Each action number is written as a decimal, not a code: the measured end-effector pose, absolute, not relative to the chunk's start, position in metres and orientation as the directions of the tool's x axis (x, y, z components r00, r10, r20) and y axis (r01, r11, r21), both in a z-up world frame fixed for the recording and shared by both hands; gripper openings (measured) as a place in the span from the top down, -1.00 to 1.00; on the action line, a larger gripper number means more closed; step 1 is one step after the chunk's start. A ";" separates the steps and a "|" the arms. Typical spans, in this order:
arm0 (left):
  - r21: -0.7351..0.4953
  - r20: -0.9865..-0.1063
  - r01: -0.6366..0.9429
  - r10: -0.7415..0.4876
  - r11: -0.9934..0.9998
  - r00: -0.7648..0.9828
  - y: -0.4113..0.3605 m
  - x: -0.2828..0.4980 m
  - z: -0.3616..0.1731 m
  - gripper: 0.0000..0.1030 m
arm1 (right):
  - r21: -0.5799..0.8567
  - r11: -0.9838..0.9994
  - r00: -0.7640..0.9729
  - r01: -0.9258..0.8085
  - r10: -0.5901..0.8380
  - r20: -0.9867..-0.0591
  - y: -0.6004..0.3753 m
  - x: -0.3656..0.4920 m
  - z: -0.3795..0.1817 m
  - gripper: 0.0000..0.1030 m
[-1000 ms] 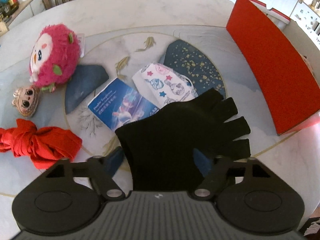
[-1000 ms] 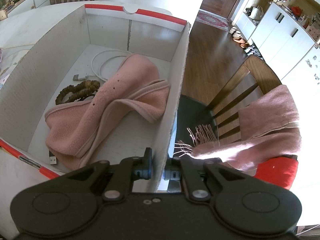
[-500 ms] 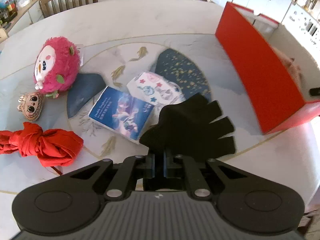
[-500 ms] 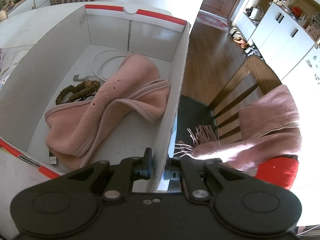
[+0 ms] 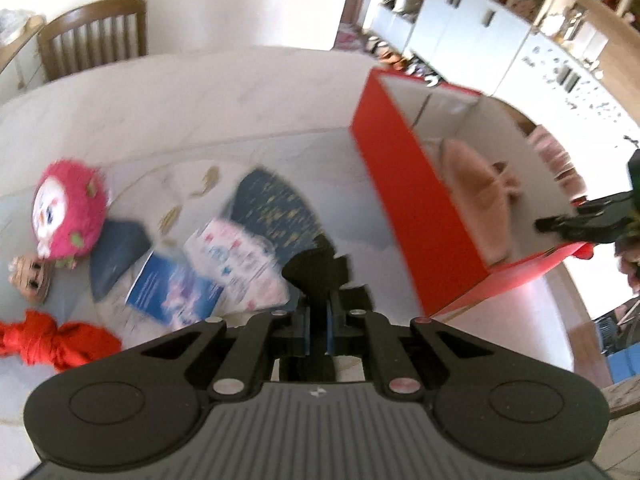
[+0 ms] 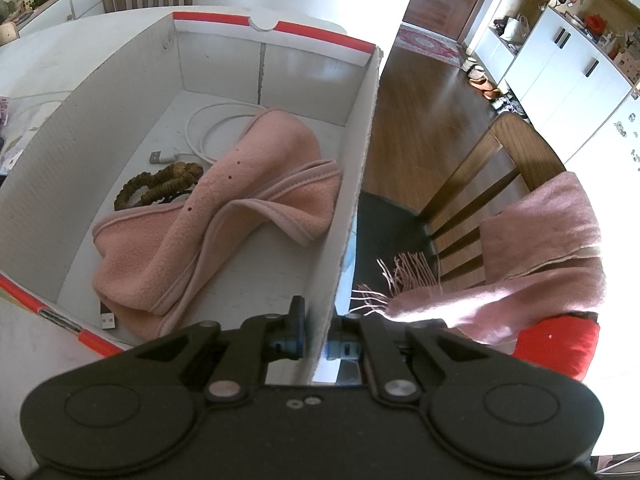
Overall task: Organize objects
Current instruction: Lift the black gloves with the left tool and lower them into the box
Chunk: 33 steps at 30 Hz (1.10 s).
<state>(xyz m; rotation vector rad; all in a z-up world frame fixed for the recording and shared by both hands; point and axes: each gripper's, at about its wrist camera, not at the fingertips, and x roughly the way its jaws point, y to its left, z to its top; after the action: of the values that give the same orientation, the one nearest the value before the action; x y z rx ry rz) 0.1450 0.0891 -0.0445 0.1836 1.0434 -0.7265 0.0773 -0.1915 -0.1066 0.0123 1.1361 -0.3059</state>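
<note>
My left gripper (image 5: 318, 322) is shut on a black glove (image 5: 320, 276) and holds it lifted above the marble table (image 5: 200, 92). The red box (image 5: 412, 200) with a white inside stands to its right. My right gripper (image 6: 316, 338) is shut on the box's right wall (image 6: 352, 200) near its front corner; it also shows in the left wrist view (image 5: 580, 224). Inside the box lie a pink cloth (image 6: 224, 220), a white cable (image 6: 208, 128) and a brown beaded band (image 6: 160, 190).
On the table lie a pink plush toy (image 5: 68, 212), a small doll head (image 5: 30, 280), a red knotted cloth (image 5: 56, 344), a blue booklet (image 5: 172, 292) and a printed mask (image 5: 236, 260). A chair with a pink scarf (image 6: 540, 248) stands right of the box.
My left gripper shut on the black glove and has lifted it off the table, swinging up and toward the red box. The right gripper holds still on the box wall.
</note>
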 end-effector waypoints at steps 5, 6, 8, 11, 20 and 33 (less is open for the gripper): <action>-0.197 -0.808 0.660 -0.501 0.725 0.309 0.072 0.146 -0.015 0.88 | -0.145 0.958 0.384 0.246 -0.233 -0.893 -0.192 0.077 -0.107 0.87; -0.199 -0.802 0.667 -0.510 0.718 0.310 0.069 0.147 -0.010 0.88 | -0.145 0.959 0.384 0.245 -0.233 -0.893 -0.192 0.077 -0.107 0.87; -0.194 -0.791 0.686 -0.525 0.702 0.314 0.060 0.149 0.001 0.88 | -0.144 0.959 0.385 0.243 -0.232 -0.893 -0.192 0.077 -0.107 0.87; -0.175 -0.769 0.717 -0.548 0.675 0.328 0.046 0.154 0.019 0.88 | -0.143 0.959 0.386 0.243 -0.231 -0.893 -0.192 0.076 -0.107 0.87; -0.114 -0.706 0.808 -0.619 0.579 0.344 -0.011 0.161 0.068 0.88 | -0.130 0.964 0.384 0.234 -0.214 -0.898 -0.191 0.077 -0.106 0.88; -0.050 -0.689 0.896 -0.665 0.441 0.289 -0.101 0.151 0.083 0.88 | -0.118 0.967 0.389 0.224 -0.200 -0.899 -0.194 0.077 -0.107 0.88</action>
<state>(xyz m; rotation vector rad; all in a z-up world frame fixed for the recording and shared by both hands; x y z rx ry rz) 0.1509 -0.1005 0.0828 0.3805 0.7067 -1.0757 0.0767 -0.1938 -0.1070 0.0242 1.1401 -0.2698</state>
